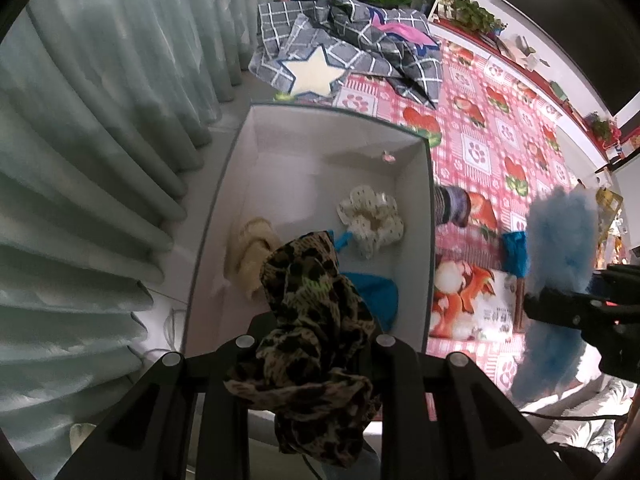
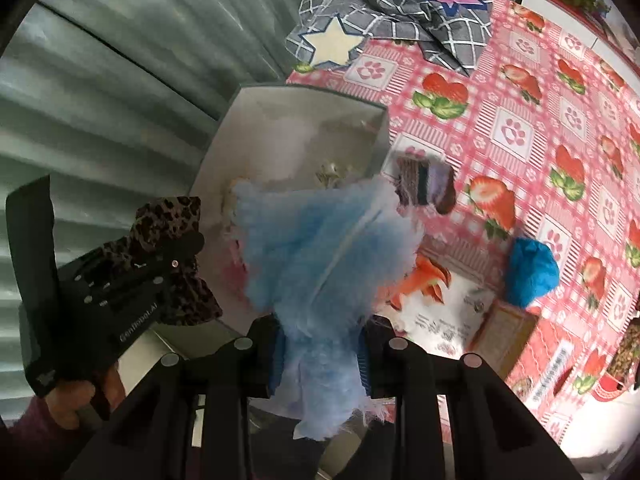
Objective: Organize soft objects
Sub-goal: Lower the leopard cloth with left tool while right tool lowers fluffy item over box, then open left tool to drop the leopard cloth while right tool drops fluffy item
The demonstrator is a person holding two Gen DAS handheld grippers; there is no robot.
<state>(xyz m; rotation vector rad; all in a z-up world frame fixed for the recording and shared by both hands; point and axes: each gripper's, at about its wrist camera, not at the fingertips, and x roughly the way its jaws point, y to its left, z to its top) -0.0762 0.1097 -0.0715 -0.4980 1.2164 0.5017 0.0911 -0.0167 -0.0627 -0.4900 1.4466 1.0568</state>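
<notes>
My left gripper (image 1: 316, 340) is shut on a leopard-print scrunchie (image 1: 316, 320) and holds it above the near end of a white box (image 1: 256, 128). Inside the box lie a cream dotted scrunchie (image 1: 370, 216), a beige fuzzy piece (image 1: 250, 252) and a blue cloth (image 1: 376, 292). My right gripper (image 2: 320, 352) is shut on a fluffy light-blue piece (image 2: 324, 248), right of the box (image 2: 224, 140); it also shows in the left wrist view (image 1: 560, 248). The left gripper with the leopard scrunchie (image 2: 168, 232) shows at the left of the right wrist view.
A striped knit piece (image 1: 452, 206) and a blue cloth bundle (image 2: 530, 270) lie on the pink strawberry tablecloth (image 1: 500, 132) right of the box. A grey checked cloth with a star (image 1: 344, 48) lies at the far end. Curtains (image 1: 100, 120) hang on the left.
</notes>
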